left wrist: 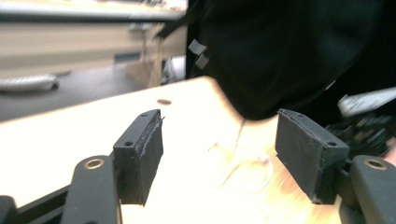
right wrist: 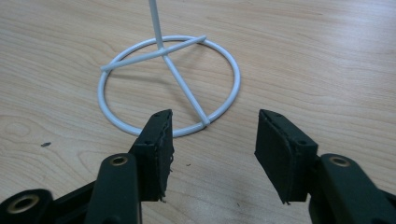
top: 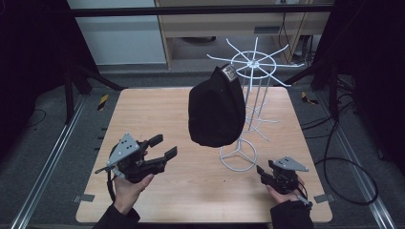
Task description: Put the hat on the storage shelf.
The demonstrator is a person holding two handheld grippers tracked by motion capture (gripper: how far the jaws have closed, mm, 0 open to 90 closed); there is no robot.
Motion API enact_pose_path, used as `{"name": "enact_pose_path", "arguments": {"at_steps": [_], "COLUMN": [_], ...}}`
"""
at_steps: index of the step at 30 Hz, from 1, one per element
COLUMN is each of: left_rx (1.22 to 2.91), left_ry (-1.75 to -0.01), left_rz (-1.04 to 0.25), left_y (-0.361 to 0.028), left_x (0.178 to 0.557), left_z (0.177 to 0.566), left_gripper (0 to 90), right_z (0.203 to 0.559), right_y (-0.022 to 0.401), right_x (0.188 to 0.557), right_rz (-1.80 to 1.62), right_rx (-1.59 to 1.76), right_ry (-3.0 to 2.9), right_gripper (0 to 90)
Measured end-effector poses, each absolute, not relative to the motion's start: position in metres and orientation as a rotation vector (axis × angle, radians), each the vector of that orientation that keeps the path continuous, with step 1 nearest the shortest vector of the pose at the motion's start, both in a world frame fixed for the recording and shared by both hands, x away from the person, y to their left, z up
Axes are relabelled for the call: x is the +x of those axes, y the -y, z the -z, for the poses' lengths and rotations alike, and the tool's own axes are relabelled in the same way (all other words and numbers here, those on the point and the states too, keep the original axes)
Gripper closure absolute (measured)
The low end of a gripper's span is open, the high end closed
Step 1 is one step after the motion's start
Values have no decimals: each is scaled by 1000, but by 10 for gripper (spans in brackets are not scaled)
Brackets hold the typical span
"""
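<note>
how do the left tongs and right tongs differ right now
The left tongs sit left of the hanging black cap, aimed toward it, jaws spread wide. The right tongs rest at the white wire stand, pointing at its ring base, jaws less spread. Both are open, empty, hand-held over the wooden table.

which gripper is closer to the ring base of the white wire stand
Right. The right gripper sits on the table just beside the stand's ring base, jaws open and aimed at it. The left gripper is farther off, across the table beyond the hanging black cap.
</note>
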State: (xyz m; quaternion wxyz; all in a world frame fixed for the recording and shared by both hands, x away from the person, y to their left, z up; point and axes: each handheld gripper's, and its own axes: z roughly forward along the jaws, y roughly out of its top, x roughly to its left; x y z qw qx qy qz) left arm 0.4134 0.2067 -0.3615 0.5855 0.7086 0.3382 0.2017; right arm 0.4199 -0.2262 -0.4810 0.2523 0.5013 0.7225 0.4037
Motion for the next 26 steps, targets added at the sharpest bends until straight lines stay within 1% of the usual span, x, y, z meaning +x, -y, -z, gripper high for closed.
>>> {"name": "enact_pose_path", "arguments": {"at_steps": [5,11,14,18,22,26], "left_rx": [1749,1828,1859,1870,1858,1888], "left_ry": [-899,-1057,-1106,-1167,-1248,-1267], "left_rz": [-500,-504,-517,-556,-570,-611], "left_y": [-232,-261,-272,-288,-301,-306], "left_x": [417,424,428,432,437,443], "left_z": [402,445,457,472,480,484], "left_gripper": [274,241,228,226,222,212], "right_z": [482,483,483,486,487,488], "right_y": [228,229,229,231,232,232], "right_x": [421,421,422,424,425,427], "right_rz": [-1086,-1083,-1079,-1064,-1051,-1038], "right_rx": [1360,1384,1372,1392,1397,1414], "right_ry": [-1948,-1938,-1939,-1937,-1936,-1936], "right_gripper": [402,358,342,281,253,228]}}
